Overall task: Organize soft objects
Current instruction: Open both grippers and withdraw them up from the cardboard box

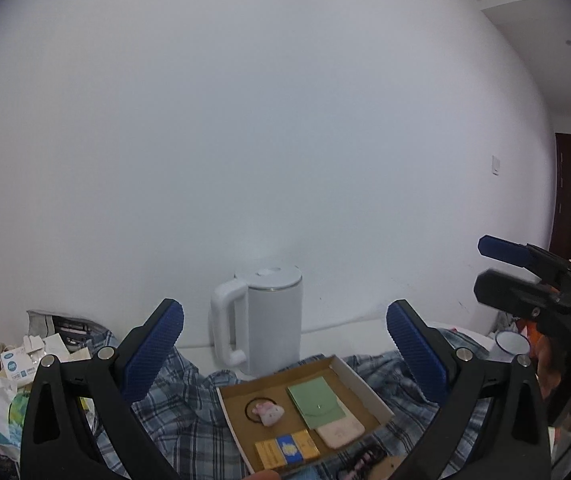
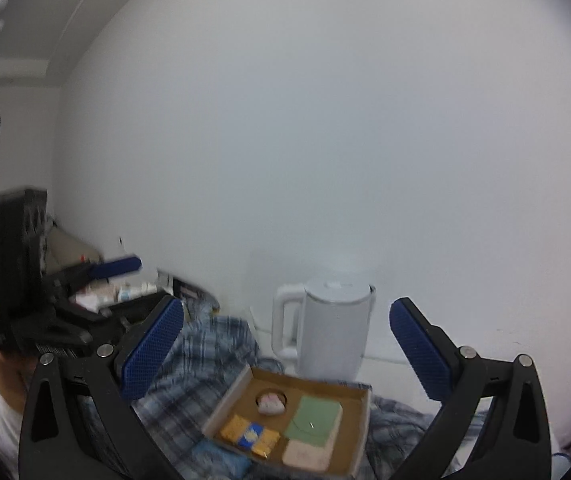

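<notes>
- The left gripper (image 1: 284, 344) is held above a shallow cardboard tray (image 1: 355, 376), its jaws spread wide and empty.
- The right gripper (image 2: 286, 346) is likewise seen with jaws wide, nothing between them.
- In the tray are laid a green pouch (image 1: 316, 402), a pink plush hair tie (image 1: 269, 414) and a yellow-blue packet (image 1: 287, 448).
- The tray is rested on a plaid cloth (image 1: 189, 416), in front of a white kettle (image 1: 263, 320).

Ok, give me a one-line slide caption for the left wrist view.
Open left gripper hovers above a cardboard tray of small items on a plaid shirt, white kettle behind.
</notes>
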Available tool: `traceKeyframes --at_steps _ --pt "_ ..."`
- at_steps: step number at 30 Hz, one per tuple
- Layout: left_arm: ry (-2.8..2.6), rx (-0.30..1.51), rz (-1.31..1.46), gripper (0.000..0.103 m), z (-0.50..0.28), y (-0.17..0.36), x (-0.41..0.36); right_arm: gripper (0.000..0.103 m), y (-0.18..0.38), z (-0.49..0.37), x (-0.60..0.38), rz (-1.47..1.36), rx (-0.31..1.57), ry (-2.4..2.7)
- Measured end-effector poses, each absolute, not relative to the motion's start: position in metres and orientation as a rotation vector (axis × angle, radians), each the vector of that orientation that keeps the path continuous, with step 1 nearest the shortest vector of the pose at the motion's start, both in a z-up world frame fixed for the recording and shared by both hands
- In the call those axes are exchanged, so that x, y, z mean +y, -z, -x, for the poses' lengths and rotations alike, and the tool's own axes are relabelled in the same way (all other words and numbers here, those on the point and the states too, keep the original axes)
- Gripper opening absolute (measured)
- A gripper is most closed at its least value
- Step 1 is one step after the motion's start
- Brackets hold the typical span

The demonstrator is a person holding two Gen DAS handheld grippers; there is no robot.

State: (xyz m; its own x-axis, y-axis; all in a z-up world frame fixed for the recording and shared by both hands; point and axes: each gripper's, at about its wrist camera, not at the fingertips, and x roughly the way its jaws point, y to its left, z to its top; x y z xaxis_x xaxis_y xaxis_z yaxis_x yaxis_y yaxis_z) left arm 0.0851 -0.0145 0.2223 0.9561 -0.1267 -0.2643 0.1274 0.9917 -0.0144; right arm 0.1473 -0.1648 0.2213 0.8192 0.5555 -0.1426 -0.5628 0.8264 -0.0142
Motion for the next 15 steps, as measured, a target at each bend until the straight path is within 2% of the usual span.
traceKeyframes --at_steps 15 --pt "0.160 0.392 -0.016 0.103 -0.084 -0.154 -0.019 0.103 -0.145 -0.129 -0.181 0.127 0.266 -0.607"
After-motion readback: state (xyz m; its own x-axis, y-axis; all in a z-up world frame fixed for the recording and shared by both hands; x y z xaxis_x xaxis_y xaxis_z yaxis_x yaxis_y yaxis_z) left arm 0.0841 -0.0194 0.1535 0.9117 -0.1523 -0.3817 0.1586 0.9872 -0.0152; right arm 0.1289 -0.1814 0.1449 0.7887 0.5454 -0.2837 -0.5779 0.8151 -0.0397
